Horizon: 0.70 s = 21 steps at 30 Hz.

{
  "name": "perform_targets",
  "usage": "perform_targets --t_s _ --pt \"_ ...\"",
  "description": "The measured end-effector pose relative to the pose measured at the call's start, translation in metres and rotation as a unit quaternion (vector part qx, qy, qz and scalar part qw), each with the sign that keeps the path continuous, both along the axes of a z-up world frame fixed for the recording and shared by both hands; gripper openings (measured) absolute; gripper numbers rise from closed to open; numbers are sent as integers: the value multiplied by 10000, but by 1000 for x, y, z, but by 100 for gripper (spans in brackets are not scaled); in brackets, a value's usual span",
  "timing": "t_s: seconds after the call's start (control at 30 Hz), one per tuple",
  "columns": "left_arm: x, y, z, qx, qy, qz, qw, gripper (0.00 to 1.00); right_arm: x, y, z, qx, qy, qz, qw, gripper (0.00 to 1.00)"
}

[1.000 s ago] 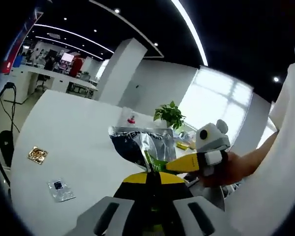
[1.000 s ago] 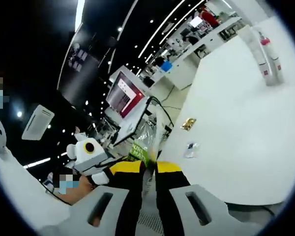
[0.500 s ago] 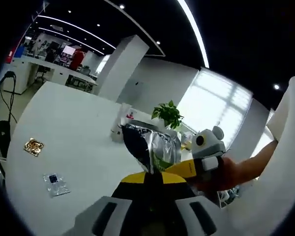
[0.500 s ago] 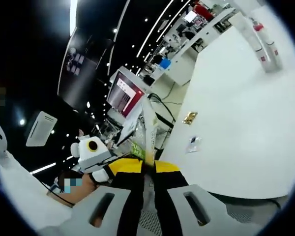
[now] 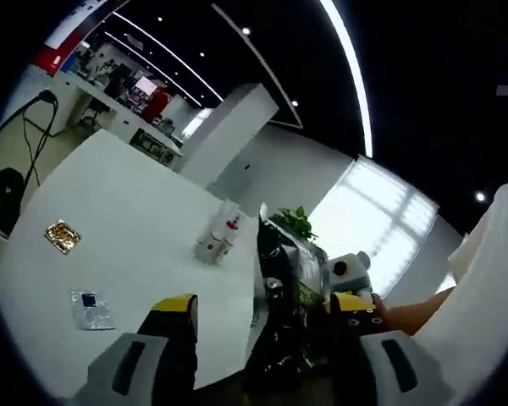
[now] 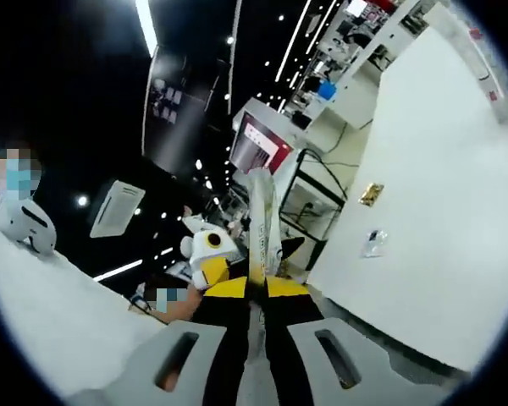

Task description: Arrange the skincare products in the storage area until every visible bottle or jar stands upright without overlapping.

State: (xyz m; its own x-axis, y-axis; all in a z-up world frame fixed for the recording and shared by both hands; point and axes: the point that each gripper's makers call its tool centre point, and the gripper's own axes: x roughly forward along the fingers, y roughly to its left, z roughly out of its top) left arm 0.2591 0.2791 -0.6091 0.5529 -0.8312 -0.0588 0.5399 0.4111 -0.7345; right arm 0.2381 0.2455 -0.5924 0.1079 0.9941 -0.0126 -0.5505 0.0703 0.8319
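A silver foil bag with a green label point(image 5: 278, 272) hangs edge-on between my left gripper's point(image 5: 262, 309) open jaws, touching neither. In the right gripper view my right gripper point(image 6: 256, 286) is shut on the lower edge of that bag point(image 6: 261, 222), which stands up thin and tall. The right gripper point(image 5: 345, 271) also comes in from the right in the left gripper view, behind the bag. The left gripper point(image 6: 210, 262) appears just left of the bag in the right gripper view. A small group of white skincare bottles point(image 5: 217, 240), one red-capped, stands upright far across the white table point(image 5: 135, 194).
A gold packet point(image 5: 63, 237) and a clear sachet with a dark square point(image 5: 89, 309) lie flat on the table's near left; they show again as the gold packet point(image 6: 372, 194) and the sachet point(image 6: 374, 244). A potted plant point(image 5: 292, 222) stands behind the bag. A person's white sleeve point(image 5: 483, 296) is at right.
My left gripper has opened and let go of the foil bag. The bag has turned edge-on and stays held by the right gripper alone. Both cameras have shifted.
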Motion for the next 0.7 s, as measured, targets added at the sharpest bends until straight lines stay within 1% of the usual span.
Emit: perform_targets --t_s 0.03,0.07,0.1,0.13,0.17,0.2,0.23,0.27,0.3,0.33,0.4,0.5,0.57,0.63,0.7 --pt "-2 -1 1 -47 21 -69 10000 54 -1 0 1 16 22 61 10000 4" --pt "-8 -7 1 -55 22 -304 9995 52 -6 3 5 58 67 285 9996 4" --pt "-9 -9 0 -14 24 -369 9993 51 -7 3 5 56 111 376 9992 4" --pt "-10 -11 -2 87 -6 -423 9991 50 -10 4 3 -8 192 519 9985 4" --pt "-15 -14 -6 309 -108 -544 9980 48 -12 5 2 -93 199 625 9978 4" --pt "-17 -15 -6 344 -132 -597 9975 39 -13 8 0 -164 143 695 9973 4" --pt "-24 -19 -6 362 -150 -719 9966 30 -14 9 -2 -225 162 706 9971 4" --pt "-24 -18 -4 288 -104 -666 9973 28 -13 9 -8 -377 69 685 9969 4" --pt "-22 -17 -6 291 -116 -613 9976 28 -14 8 -4 -240 112 670 9974 4" --pt "-23 -16 -5 191 24 -674 9975 27 -13 8 -4 -247 121 638 9976 4" --pt "-21 -15 -3 47 112 -741 9972 24 -13 4 -3 -169 119 542 9983 4" --pt "-26 -19 0 -9 112 -837 9964 22 -17 0 -4 -96 198 487 9986 4" --pt "-31 -20 2 9 16 -914 9958 20 -22 -4 -6 -55 200 472 9987 4" --pt "-33 -20 4 -20 -2 -953 9954 15 -23 -6 -8 8 350 385 9986 4" --pt "-37 -22 8 -153 93 -1119 9936 8 -23 -9 -10 42 408 275 9988 3"
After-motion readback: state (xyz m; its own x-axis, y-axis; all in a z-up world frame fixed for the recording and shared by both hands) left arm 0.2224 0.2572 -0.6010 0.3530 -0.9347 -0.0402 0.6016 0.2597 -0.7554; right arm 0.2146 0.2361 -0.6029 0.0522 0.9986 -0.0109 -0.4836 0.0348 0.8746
